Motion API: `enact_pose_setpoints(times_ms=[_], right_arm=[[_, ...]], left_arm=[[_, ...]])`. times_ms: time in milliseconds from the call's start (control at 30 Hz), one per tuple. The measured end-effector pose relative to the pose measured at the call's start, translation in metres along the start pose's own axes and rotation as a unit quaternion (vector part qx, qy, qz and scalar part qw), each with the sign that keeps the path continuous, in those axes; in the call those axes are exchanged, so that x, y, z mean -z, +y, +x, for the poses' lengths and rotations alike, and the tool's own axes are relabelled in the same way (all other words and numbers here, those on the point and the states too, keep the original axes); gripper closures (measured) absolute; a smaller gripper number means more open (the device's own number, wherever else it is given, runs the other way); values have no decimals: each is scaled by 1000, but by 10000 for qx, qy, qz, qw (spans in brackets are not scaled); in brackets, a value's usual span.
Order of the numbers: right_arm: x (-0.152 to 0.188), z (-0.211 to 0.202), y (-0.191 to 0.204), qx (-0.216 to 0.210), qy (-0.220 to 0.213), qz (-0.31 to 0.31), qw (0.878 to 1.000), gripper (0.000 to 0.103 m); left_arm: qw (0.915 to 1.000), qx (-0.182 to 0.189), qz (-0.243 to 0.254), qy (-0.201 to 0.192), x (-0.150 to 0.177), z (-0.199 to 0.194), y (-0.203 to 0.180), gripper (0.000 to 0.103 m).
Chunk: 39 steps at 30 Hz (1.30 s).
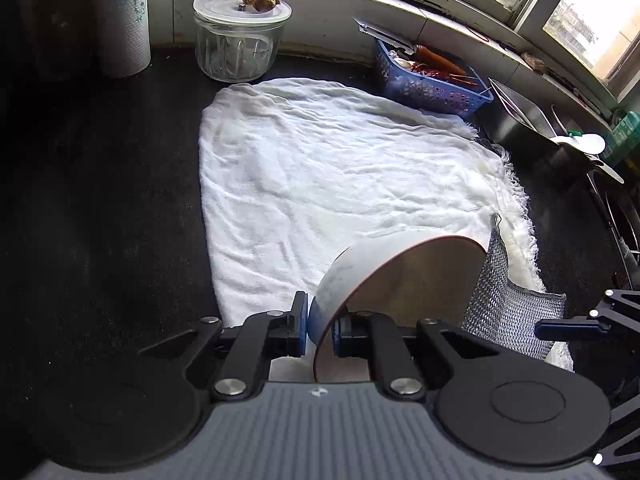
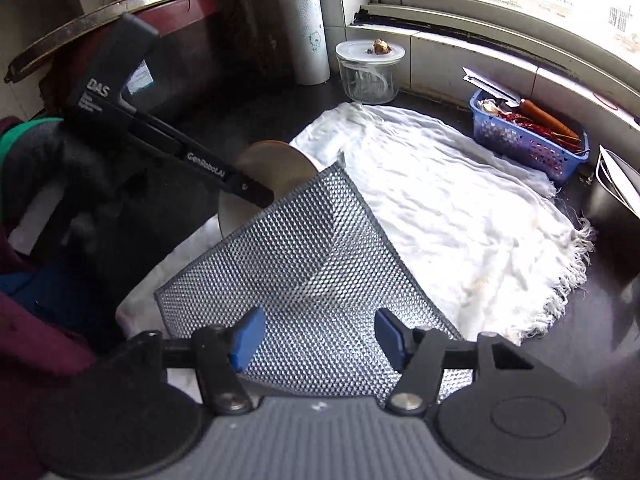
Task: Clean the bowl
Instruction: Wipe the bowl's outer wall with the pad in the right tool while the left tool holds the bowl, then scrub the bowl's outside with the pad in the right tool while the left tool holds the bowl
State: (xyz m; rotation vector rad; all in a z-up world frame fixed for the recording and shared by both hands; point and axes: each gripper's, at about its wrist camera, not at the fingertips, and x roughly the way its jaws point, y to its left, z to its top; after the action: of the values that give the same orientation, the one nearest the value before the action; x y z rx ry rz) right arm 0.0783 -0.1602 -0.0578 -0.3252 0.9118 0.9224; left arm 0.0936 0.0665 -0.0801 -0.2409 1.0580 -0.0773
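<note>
The left gripper (image 1: 320,330) has its jaws clenched on the rim of the bowl (image 1: 404,276), holding it tipped on edge above the near part of the white towel (image 1: 320,168) spread on the dark counter (image 1: 100,200). The right gripper (image 2: 320,338) stands with jaws released, blue pads apart, and the silver mesh scrubbing cloth (image 2: 304,256) lies between them, leaning against the bowl. Toward the counter's back edge by the window stand a lidded glass jar (image 1: 240,40), a paper roll (image 1: 124,16) and a blue basket (image 1: 432,84).
</note>
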Motion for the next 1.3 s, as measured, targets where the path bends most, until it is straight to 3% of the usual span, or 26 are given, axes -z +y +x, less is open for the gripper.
enact_pose_setpoints(times_ms=[167,300,367,467,600,767,900,1067,1167,1233,1300], right_arm=[[-4,29,2,245,217,153,9993,41],[-5,39,-4,122,127,515,9985,42],[-5,43,-6,145,21,565,9983,56],[-9,47,-13,-115,-52,793,9968,59],[-14,39,-15,-468,-274,883,9946,72],[-24,36,-26,-525,-549,1175,9902,72],[-36,40,-31,-348,-657,1018,9920,72],[-53,43,-39,-790,-692,817,9911,71],[-55,43,-55,-1217,-715,1276,9817,72],[-52,41,-64,-1433,-744,1512,9752,82],[-49,39,-61,-1434,-717,1409,9770,83]], left_arm=[[10000,13,8,24,1,0,0,92],[10000,30,-1,41,2,0,0,92],[10000,41,4,48,2,0,1,92],[10000,65,-17,46,1,0,2,92],[9998,130,-107,71,1,1,7,92],[9995,271,-108,108,4,5,9,93],[9998,116,141,54,7,7,6,93],[9997,212,-13,85,9,9,15,93],[9998,206,11,80,10,9,16,93],[9998,206,24,75,10,10,17,93],[9998,207,53,63,10,10,17,93]])
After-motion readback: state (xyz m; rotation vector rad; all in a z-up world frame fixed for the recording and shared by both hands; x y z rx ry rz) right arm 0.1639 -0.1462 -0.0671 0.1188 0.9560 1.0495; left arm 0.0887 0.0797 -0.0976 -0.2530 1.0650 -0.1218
